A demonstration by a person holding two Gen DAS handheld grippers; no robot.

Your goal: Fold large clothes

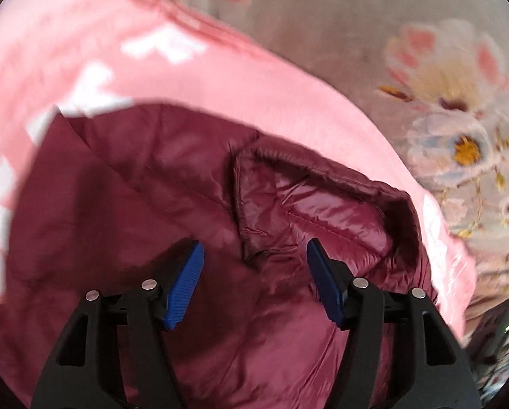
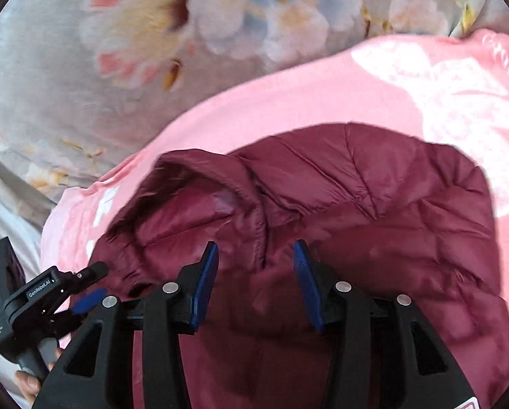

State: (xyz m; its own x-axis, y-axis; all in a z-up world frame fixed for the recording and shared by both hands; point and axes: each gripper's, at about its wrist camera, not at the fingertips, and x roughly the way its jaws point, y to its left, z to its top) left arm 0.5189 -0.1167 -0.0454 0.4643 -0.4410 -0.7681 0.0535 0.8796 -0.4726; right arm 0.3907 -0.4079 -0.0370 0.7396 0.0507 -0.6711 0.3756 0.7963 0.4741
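Quilted maroon puffer jacket [image 2: 374, 211] lay bunched on a pink blanket with white shapes [image 2: 288, 102] over a grey floral bedsheet [image 2: 67, 102], left gripper [image 1: 254, 283] and right gripper [image 2: 256, 283] both hovered above it, jaws apart, holding nothing

The puffy jacket [image 2: 374, 238] is a deep maroon with a slight sheen, stitched in quilted lines. Under it lies a pink blanket [image 2: 288, 102] with white shapes. The bedsheet [image 2: 67, 102] is grey, printed with pale pink, white and blue blossoms with yellow centres. Both tongs [image 1: 254, 279] [image 2: 256, 279] are black with blue pads [image 1: 186, 286].
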